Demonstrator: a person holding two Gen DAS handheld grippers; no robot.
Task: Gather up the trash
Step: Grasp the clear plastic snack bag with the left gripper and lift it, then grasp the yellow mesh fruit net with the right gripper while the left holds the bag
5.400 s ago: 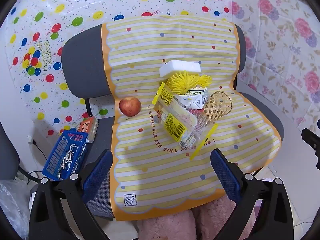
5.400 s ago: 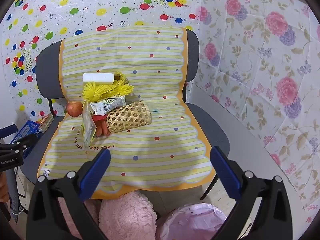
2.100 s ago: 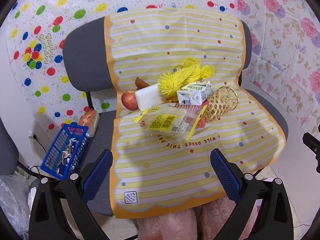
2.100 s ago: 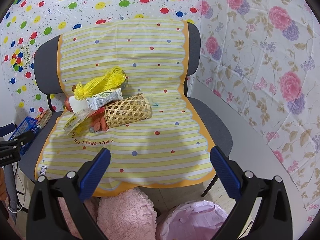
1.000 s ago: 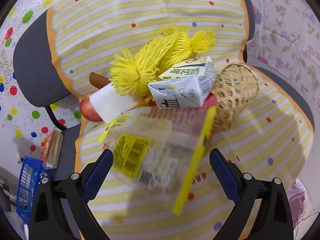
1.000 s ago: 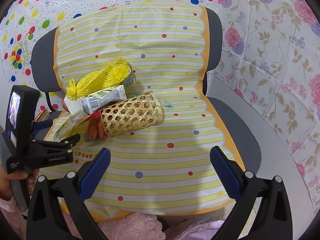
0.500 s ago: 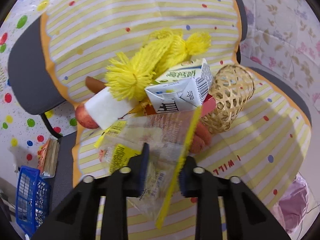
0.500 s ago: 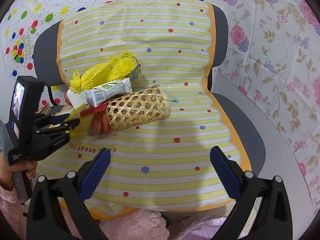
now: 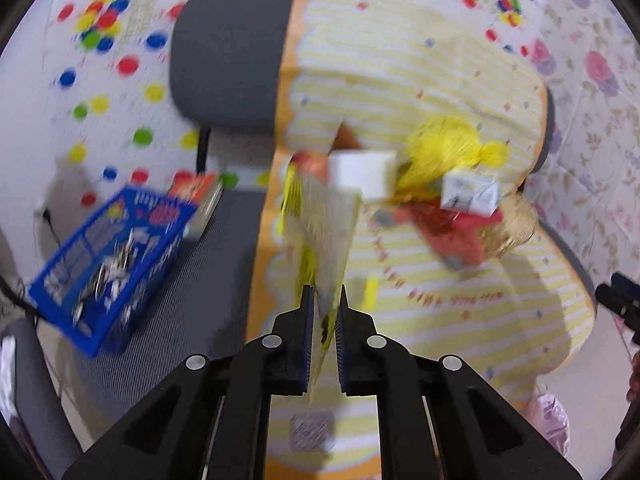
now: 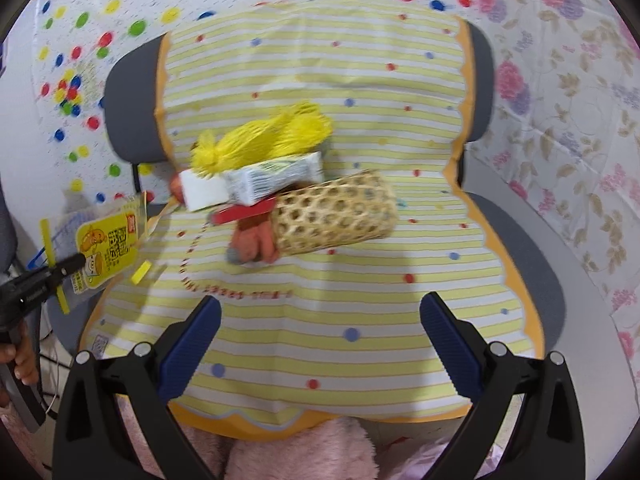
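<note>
The left gripper is clamped down on a clear snack wrapper with yellow print, its blue pads nearly together with just the plastic pinched between them. In the right wrist view that same wrapper is seen lifted off to the left side of the chair, held out past the edge of the striped cloth. The left view is pretty blurred, so the fine print can't be read there.

The right gripper is spread wide with nothing between its fingers, held above the front part of the cloth.

The rest of the pile is left on the cloth near the chair back: a yellow mesh net on top, a small milk carton just below it, a white foam block touching the carton's left end, and a woven basket lying on its side to the right. Something orange-red is poking out at the basket's open end. A red apple is partly hidden behind the foam block.

A blue crate is seen beside the chair on the left, and a pink bag is visible low on the right.
</note>
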